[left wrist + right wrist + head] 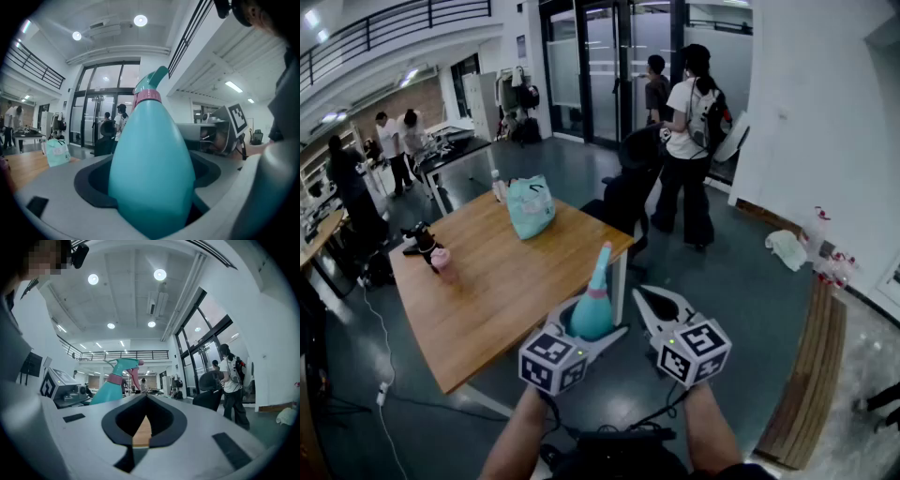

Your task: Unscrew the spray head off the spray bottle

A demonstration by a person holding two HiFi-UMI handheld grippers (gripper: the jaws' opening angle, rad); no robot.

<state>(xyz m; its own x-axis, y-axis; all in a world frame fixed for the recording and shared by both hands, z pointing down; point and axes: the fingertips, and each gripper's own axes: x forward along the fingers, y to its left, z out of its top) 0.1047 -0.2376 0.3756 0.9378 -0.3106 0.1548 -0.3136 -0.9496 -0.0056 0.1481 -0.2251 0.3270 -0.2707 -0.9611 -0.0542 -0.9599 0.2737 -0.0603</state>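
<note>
A teal spray bottle with a pink collar and a teal spray head stands nearly upright in my left gripper, which is shut on the bottle's wide body. In the left gripper view the bottle fills the space between the jaws, with the spray head on top. My right gripper hovers just right of the bottle, shut and empty. The right gripper view shows its jaws closed, with the bottle off to the left and apart from them.
Both grippers hang over the floor beyond the near corner of a wooden table. On it lie a teal bag, a small pink item and a black object. A person and a chair stand past the table.
</note>
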